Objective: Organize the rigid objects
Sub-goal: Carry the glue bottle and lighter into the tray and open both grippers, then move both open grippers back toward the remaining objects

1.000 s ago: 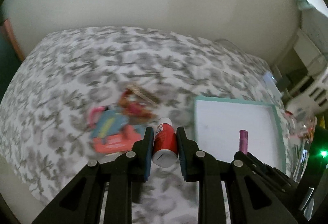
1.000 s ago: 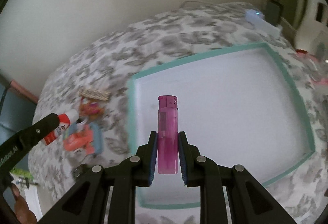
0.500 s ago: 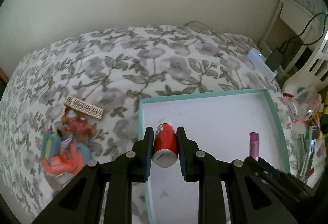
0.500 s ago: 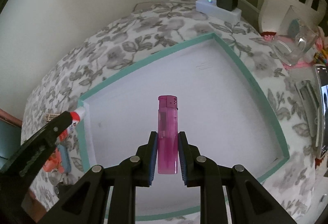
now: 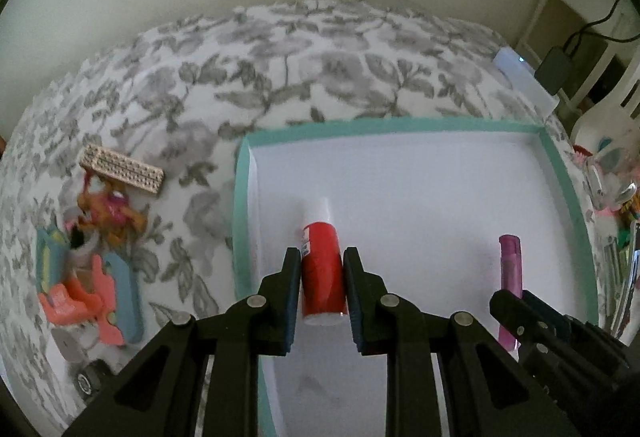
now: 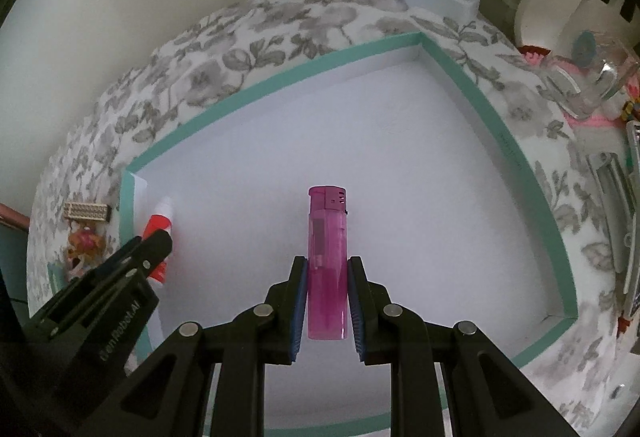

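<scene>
My left claw (image 5: 322, 269) grips the red bottle (image 5: 322, 269), right claw (image 6: 327, 293) the pink lighter (image 6: 327, 261); dropped high, either could bounce from the tray (image 6: 500, 133).

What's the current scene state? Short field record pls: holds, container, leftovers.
left hand-held gripper: shut on red paint bottle, over the tray's left side
right hand-held gripper: shut on pink lighter, over the tray's middle
tray: teal rim, white floor; nothing seen resting inside
still outside: toy pile and studded block on the floral cloth, left of the tray
</scene>
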Action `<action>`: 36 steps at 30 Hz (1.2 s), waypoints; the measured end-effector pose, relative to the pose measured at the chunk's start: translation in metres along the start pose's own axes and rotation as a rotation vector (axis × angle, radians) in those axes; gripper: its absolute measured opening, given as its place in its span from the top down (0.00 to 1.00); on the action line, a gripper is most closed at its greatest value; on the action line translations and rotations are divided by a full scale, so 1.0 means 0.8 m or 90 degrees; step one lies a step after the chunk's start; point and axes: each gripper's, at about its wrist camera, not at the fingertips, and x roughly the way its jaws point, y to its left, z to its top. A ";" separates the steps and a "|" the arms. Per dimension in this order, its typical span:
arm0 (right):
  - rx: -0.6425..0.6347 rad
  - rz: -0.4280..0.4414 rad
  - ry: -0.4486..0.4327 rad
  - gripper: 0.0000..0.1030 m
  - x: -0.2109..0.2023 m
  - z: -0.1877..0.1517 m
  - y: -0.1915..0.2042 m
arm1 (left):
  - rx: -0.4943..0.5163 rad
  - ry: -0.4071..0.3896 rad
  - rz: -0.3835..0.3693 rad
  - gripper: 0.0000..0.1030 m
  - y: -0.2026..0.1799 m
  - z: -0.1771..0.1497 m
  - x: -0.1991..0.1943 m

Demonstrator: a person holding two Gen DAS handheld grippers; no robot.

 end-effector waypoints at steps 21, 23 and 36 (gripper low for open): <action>-0.055 -0.038 -0.024 0.77 -0.016 -0.009 0.019 | -0.021 -0.013 -0.021 0.76 0.031 -0.004 -0.047; -0.063 -0.040 -0.033 0.74 -0.021 -0.011 0.023 | -0.019 -0.021 -0.018 0.70 0.036 -0.003 -0.055; -0.075 -0.034 -0.068 0.28 -0.041 -0.025 0.043 | -0.043 -0.081 0.036 0.13 0.085 -0.017 -0.100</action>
